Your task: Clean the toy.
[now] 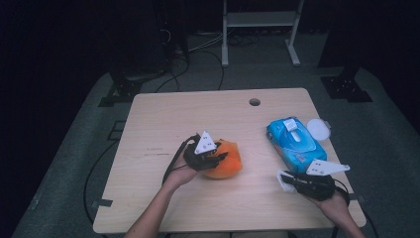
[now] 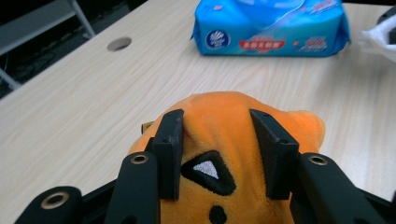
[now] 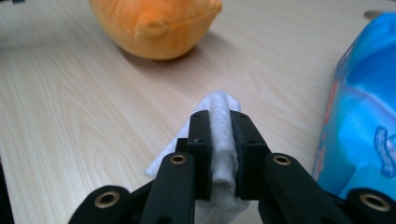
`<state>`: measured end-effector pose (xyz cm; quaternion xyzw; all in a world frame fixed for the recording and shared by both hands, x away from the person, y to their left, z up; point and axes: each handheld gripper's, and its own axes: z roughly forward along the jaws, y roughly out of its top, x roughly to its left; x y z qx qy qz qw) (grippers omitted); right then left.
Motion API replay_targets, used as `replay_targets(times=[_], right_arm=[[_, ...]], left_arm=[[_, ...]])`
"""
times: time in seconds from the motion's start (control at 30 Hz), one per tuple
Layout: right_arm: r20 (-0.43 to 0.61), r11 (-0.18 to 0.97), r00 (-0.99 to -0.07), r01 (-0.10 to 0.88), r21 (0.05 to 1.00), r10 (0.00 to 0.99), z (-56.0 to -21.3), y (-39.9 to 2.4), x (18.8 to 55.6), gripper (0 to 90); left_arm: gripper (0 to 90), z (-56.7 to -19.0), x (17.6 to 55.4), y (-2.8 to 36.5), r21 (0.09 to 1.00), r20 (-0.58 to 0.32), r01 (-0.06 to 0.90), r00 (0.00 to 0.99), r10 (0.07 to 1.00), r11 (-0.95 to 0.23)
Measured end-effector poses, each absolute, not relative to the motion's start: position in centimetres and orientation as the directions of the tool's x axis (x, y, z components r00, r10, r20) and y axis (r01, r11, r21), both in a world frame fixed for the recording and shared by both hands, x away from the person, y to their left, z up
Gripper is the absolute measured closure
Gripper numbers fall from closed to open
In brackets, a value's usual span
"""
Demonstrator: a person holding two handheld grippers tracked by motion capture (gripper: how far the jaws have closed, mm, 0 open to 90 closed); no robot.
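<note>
Grippers both clamped — left gripper (image 2: 219, 154) squeezing round orange plush toy (image 2: 233, 121), right gripper (image 3: 219, 154) pinching folded white wipe (image 3: 219, 140).

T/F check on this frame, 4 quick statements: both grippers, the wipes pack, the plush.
1. The left gripper is shut on the orange plush toy. True.
2. The right gripper is open and holds nothing. False: it is shut on a white wipe.
3. The blue wipes pack lies on the table with its lid flipped open. True.
4. The plush toy rests on top of the wipes pack. False: they are apart on the table.
</note>
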<state>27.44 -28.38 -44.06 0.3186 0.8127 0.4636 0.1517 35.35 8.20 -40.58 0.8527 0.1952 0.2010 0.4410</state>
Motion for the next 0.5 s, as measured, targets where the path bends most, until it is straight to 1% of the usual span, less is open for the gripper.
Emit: replay_targets(times=[0.1,0.23,0.27,0.37,0.5], right_arm=[[0.048,0.386,-0.75,0.393,0.834,0.66,-44.7,-28.4,27.6,75.0],[0.056,0.397,-0.754,0.405,0.824,0.654,-44.9,-28.3,27.7,72.1],[0.058,0.394,-0.755,0.404,0.825,0.653,-44.9,-28.3,27.7,70.0],[0.068,0.383,-0.756,0.405,0.83,0.651,-44.9,-28.4,27.8,64.6],[0.084,0.362,-0.757,0.403,0.841,0.648,-44.7,-28.7,27.7,60.7]], left_arm=[[56.5,-41.1,35.4,8.7,0.846,0.137,0.175,0.842,0.522,-0.504],[52.9,-41.1,35.0,8.8,0.845,0.13,0.172,0.852,0.506,-0.506],[51.9,-41.1,35.0,8.8,0.845,0.128,0.173,0.854,0.505,-0.506],[45.4,-41.0,34.9,9.0,0.844,0.114,0.186,0.854,0.507,-0.503],[41.6,-40.8,34.8,9.4,0.854,0.092,0.197,0.855,0.511,-0.482]])
